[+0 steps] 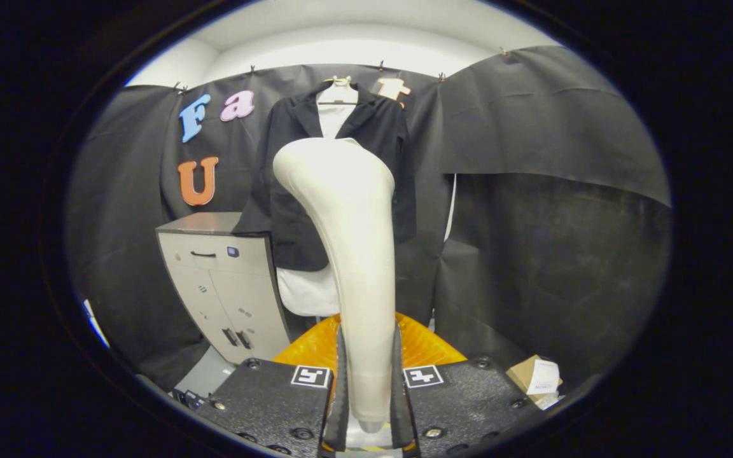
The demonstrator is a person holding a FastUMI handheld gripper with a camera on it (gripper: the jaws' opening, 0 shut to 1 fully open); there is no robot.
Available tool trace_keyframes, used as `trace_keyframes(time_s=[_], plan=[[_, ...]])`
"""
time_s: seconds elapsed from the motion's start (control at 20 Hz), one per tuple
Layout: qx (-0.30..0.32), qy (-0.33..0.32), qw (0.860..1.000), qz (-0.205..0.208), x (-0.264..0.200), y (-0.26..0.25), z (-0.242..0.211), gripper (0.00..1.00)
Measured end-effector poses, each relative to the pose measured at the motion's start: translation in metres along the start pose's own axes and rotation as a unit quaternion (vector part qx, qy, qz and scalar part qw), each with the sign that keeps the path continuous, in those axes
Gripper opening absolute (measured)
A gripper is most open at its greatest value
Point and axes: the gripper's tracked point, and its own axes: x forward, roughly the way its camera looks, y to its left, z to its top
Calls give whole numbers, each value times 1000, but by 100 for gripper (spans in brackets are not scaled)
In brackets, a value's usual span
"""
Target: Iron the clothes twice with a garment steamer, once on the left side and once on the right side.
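Beyond the gripper (366,381) I see the black jacket (366,184) hanging on a hanger over a white garment against the booth's wall, with a grey cabinet (226,280) standing just beside it to its left. I have the cream steamer (350,254) clamped by its handle between both fingers, its head raised towards the jacket's middle but seemingly apart from the cloth. I judge neither pass is under way, so next I must bring the head forward onto one side of the jacket.
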Motion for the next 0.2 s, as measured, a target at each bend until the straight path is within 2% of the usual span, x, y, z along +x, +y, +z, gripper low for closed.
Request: trace_keyframes(time_s=[0.2], plan=[[-15,4,1000,24,-4,-12,-6,29]])
